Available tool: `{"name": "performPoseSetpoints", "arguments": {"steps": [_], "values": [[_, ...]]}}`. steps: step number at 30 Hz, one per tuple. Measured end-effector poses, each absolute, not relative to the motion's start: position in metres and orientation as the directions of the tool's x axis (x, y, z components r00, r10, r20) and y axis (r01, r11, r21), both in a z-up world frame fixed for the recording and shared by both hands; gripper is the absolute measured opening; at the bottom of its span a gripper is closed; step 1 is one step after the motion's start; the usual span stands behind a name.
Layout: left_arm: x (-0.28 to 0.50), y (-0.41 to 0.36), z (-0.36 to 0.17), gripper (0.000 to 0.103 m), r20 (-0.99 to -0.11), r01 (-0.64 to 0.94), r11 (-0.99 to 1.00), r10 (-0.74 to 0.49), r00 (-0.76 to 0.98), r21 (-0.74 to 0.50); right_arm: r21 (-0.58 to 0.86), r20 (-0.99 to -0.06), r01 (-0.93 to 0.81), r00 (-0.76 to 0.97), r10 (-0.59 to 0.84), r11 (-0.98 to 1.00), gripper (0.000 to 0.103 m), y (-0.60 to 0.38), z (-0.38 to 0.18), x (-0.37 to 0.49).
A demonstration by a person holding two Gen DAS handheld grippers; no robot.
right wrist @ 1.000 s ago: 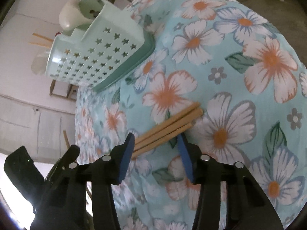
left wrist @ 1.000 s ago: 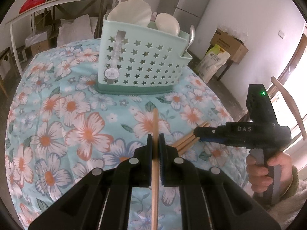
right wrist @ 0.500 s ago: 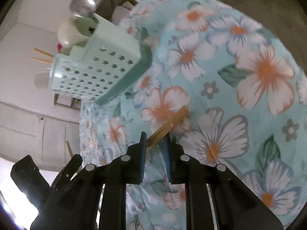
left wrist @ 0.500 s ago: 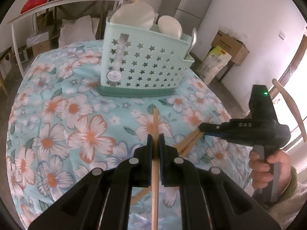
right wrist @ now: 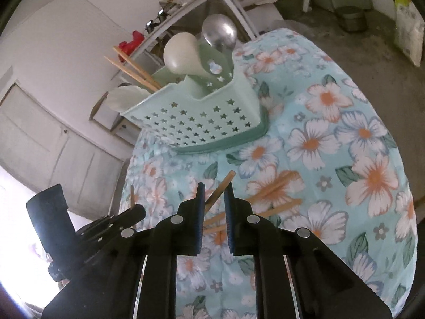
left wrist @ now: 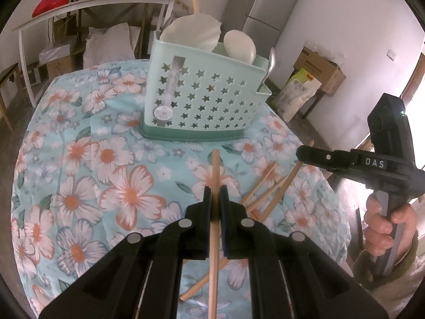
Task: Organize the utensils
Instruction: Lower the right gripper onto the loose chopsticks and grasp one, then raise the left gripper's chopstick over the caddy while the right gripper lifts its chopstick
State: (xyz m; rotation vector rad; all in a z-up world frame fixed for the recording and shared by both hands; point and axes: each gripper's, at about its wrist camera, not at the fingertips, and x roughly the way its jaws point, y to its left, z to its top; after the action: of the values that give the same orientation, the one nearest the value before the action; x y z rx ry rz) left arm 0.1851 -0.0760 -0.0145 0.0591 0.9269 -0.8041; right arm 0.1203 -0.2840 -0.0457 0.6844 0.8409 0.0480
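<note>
Soft, even daylight fills both fisheye views, throwing only faint shadows on the turquoise flower-print cloth over the worktop. A blown-out white glare burns at the right edge of the left wrist view and the lower left of the right wrist view. Straight lines bow strongly toward the dark circular borders, where detail softens.

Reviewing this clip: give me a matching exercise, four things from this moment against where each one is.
Things:
1. metal spoon
2. chopstick in left gripper
3. chopstick in right gripper
4. loose chopsticks

Places:
A. lying on the floral tablecloth
B. clamped, pointing at the caddy
C. standing in the caddy
D. pinched, slanting up off the cloth

Pairs: 1-C, 2-B, 3-D, 4-A
</note>
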Motion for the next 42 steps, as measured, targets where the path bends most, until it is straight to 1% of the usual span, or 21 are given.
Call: {"name": "performPoseSetpoints", "arguments": {"steps": [6, 15, 29, 42], "values": [[0.185, -0.072, -0.011, 0.006, -0.726, 0.634, 0.721, -0.59, 0.353, -0.277, 0.6, -0.637, 0.191, 0.703, 0.318, 0.777, 0.01, -0.284, -0.041, 0.118], [0.186, -0.066, 0.002, 0.006, -0.702, 0.626, 0.721, -0.609, 0.369, -0.297, 0.586, -0.576, 0.114, 0.755, 0.313, 0.803, 0.006, -0.282, -0.009, 0.109], [0.187, -0.065, 0.021, 0.006, -0.664, 0.626, 0.699, -0.653, 0.364, -0.345, 0.552, -0.536, 0.054, 0.787, 0.305, 0.832, 0.004, -0.275, 0.016, 0.105], [0.188, -0.052, 0.057, 0.005, -0.587, 0.625, 0.696, -0.685, 0.431, -0.353, 0.542, -0.485, 0.001, 0.817, 0.312, 0.841, 0.004, -0.275, 0.038, 0.102]]}}
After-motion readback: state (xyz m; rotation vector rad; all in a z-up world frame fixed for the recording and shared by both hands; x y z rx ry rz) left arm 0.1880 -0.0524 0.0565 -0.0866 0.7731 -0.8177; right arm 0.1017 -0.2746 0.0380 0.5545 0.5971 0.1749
